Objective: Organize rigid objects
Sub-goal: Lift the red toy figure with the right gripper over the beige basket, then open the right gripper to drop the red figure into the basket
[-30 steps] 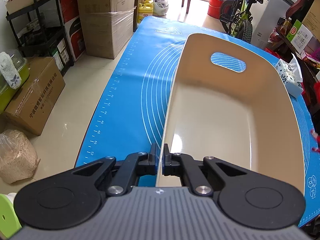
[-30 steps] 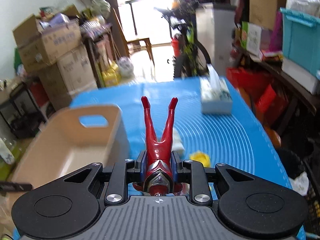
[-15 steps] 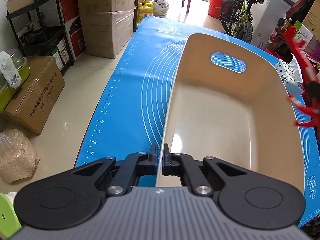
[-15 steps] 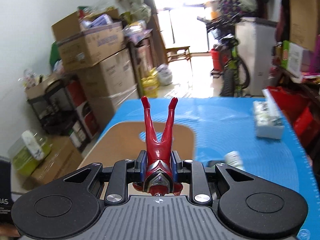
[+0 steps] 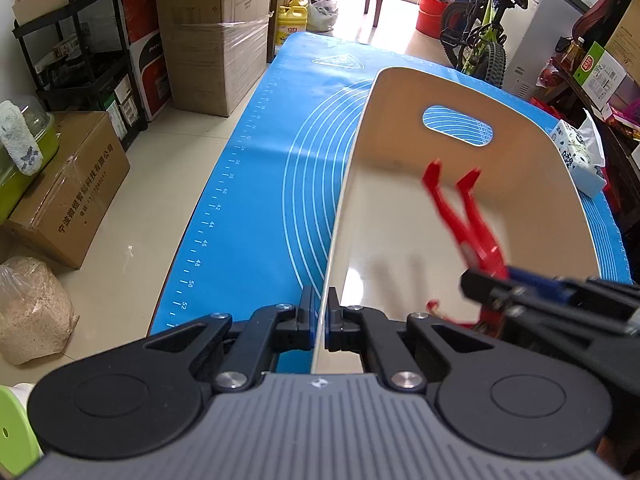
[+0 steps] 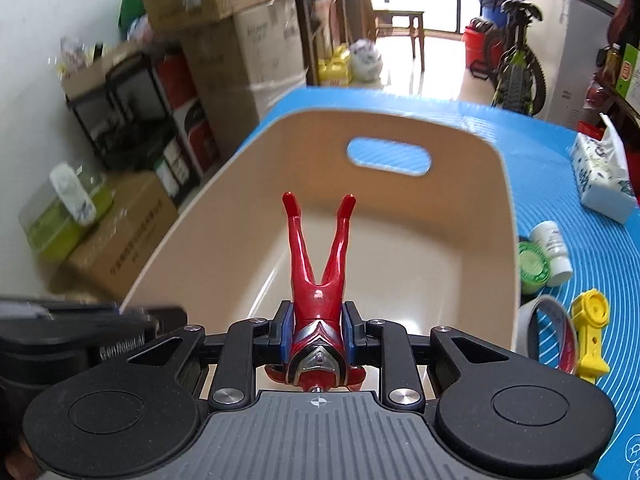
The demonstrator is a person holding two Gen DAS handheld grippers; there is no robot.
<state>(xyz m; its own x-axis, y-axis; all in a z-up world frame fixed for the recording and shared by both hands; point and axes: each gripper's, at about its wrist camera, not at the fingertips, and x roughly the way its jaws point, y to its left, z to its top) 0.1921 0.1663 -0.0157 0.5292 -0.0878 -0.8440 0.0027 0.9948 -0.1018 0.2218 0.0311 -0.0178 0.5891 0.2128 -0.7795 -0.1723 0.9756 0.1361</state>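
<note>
Blue mat (image 6: 600, 208) lay under the beige bin (image 5: 520, 184); my left gripper (image 5: 319, 320) pinched its rim, my right gripper (image 6: 318, 330) clamped the red figure (image 6: 318, 264) (legs up) above it.

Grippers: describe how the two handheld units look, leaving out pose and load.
Both match: left gripper and right gripper have a ribbed grey body, black linkage arms with silver screws, round black side discs and blue-edged pads. White lettering marks the left gripper's side in the right wrist view.
</note>
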